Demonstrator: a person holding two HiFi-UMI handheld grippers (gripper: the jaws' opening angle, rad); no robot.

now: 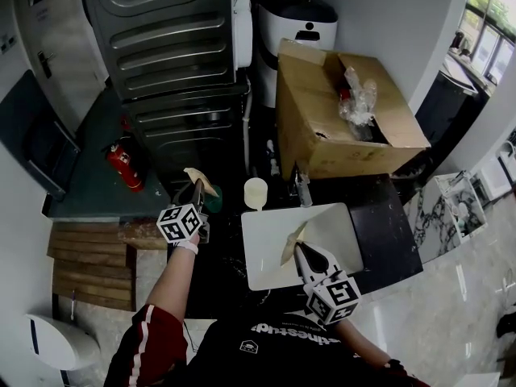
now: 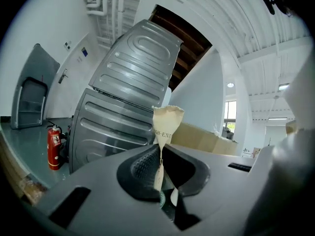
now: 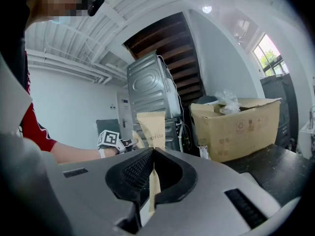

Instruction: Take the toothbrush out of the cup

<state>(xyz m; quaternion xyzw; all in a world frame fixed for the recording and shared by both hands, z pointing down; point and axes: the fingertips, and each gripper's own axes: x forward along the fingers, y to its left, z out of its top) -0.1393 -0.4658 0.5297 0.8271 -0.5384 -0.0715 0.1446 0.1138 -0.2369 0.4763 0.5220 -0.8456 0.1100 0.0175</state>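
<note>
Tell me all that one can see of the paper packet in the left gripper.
The paper packet is a slim sleeve of tan, kraft-looking paper with a zigzag-cut top edge and dark printed letters below it. It stands roughly upright, its top flaring above the left gripper, whose jaws are shut on its pinched middle. Its contents are hidden.
</note>
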